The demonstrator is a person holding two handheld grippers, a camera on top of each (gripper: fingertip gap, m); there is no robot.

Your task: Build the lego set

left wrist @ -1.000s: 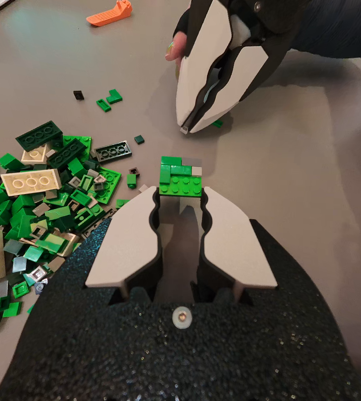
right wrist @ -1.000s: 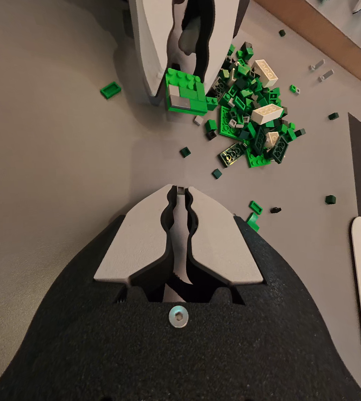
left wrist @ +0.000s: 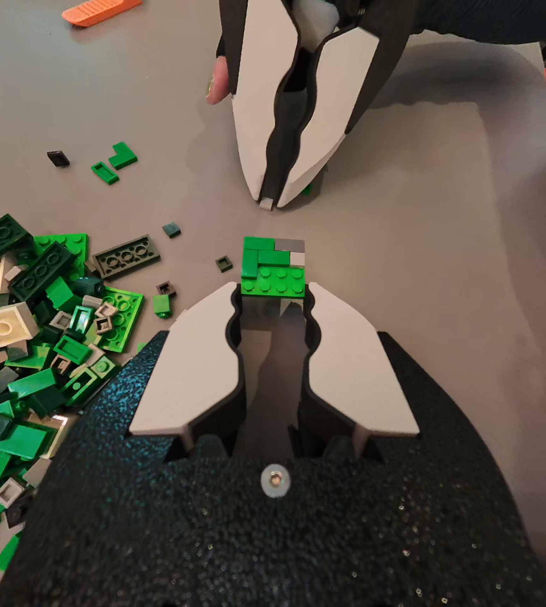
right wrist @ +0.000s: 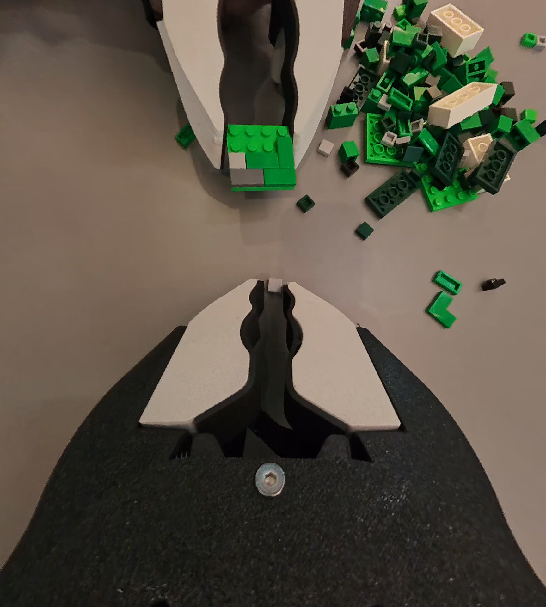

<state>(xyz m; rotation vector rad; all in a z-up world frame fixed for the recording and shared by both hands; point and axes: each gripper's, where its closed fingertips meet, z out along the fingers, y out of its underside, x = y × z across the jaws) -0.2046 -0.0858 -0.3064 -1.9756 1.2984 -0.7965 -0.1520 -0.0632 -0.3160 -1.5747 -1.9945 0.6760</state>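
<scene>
From the left wrist view, the left tool [left wrist: 273, 290] clamps the near edge of the green plate assembly [left wrist: 273, 267] between its tips, just above the grey surface [left wrist: 429, 262]; the loose brick pile [left wrist: 35, 328] lies to its left. From the right wrist view, the right tool [right wrist: 274, 285] pinches a small grey tile [right wrist: 274, 284] at its tips, with the assembly [right wrist: 261, 157] straight ahead, well apart.

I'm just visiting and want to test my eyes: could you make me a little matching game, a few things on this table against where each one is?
Things:
1. small grey tile
2. green plate assembly
3. orange tool
4. brick pile

Places:
A. far edge of the table
B. heaped left of the left gripper
C. between the left gripper's fingers
D. pinched at the right gripper's tips

Pairs: 1-D, 2-C, 3-A, 4-B
</scene>
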